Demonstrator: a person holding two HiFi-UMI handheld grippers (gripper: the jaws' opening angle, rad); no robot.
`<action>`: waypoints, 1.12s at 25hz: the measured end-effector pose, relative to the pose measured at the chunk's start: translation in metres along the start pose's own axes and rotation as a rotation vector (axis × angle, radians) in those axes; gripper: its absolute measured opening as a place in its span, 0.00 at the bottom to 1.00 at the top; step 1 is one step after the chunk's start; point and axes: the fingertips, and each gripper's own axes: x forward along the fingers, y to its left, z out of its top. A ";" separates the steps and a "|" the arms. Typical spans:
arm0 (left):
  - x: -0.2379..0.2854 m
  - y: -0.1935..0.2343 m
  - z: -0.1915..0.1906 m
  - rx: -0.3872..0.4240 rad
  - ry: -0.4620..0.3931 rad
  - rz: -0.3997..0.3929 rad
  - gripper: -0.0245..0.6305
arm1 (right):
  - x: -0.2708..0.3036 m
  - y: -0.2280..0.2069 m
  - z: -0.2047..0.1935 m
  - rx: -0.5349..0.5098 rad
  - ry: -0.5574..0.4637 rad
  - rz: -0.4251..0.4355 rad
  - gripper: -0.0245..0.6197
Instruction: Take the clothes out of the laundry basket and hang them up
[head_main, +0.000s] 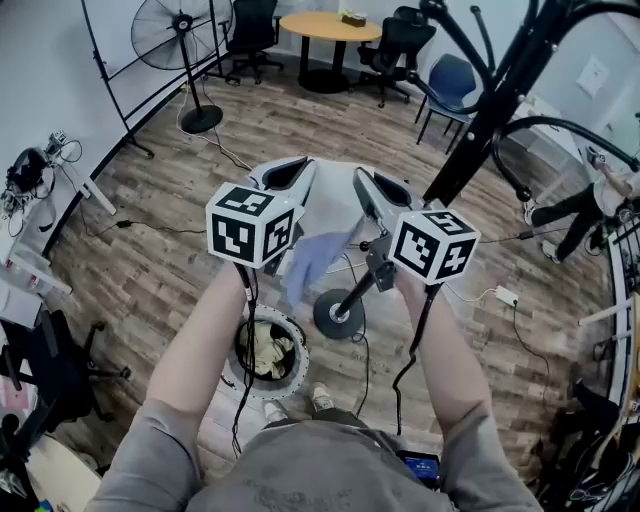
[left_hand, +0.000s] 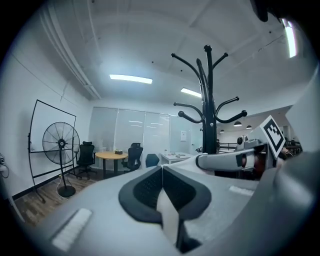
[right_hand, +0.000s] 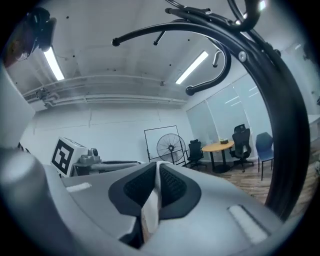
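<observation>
Now gripping the pale garment (head_main: 318, 255) by two edges, left tool (head_main: 288, 175) and right tool (head_main: 383, 190) both pinched tight on cloth, spread above the basket (head_main: 298, 370), probably to meet a coat rack (head_main: 480, 120) hook.

The blue-grey garment (head_main: 315, 262) shows only as a fold hanging under and between the two grippers. Its upper edge is hidden behind the left gripper (head_main: 288, 176), the right gripper (head_main: 384, 190) and their marker cubes (head_main: 250, 228), so its kind cannot be told. In the left gripper view only a pale, blurred strip of cloth (left_hand: 168, 215) shows, pinched between the closed jaws; the rest drops out of sight under the gripper body. The right gripper view gives the same: a blurred strip (right_hand: 149, 212) in its jaws. Below the left gripper, the laundry basket (head_main: 300, 368) is partly covered by the forearm (head_main: 200, 340), and the clothes (head_main: 264, 350) inside are too small to tell apart. The coat rack (head_main: 490, 110) beyond the right gripper is cut off by the top edge.
</observation>
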 end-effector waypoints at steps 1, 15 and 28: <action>0.008 -0.001 0.005 0.004 -0.004 -0.007 0.05 | -0.001 -0.006 0.004 -0.011 -0.010 -0.014 0.10; 0.031 -0.123 0.078 0.116 -0.120 -0.252 0.05 | -0.123 -0.020 0.065 -0.043 -0.209 -0.148 0.10; 0.006 -0.272 -0.016 0.034 -0.030 -0.505 0.05 | -0.262 -0.061 -0.042 0.112 -0.139 -0.385 0.10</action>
